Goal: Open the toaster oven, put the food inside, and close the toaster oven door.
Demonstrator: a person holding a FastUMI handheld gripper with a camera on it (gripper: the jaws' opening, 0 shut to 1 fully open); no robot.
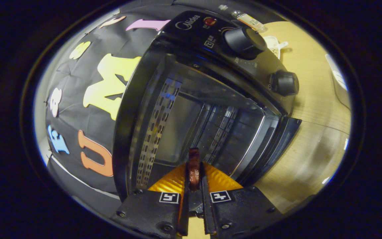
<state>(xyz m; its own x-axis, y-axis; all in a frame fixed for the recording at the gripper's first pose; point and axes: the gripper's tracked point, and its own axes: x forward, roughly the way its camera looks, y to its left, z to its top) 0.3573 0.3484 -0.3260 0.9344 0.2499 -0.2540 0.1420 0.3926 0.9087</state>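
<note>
The black toaster oven (211,76) stands just ahead of my fingers, seen strongly tilted, with its door (277,146) swung open and the metal-walled chamber (184,126) exposed. My gripper (194,172) is shut on a thin, dark reddish-brown piece of food (194,167), which stands on edge between the two fingers. The food's far end points into the chamber's opening. Perforated rack rails (156,129) line the chamber's side walls.
Two round black knobs (244,41) (285,83) sit on the oven's control panel. The oven rests on a light wooden table (313,139). A small white object (275,44) lies on the table beyond the knobs, and a pale container's edge (338,83) shows at the far side.
</note>
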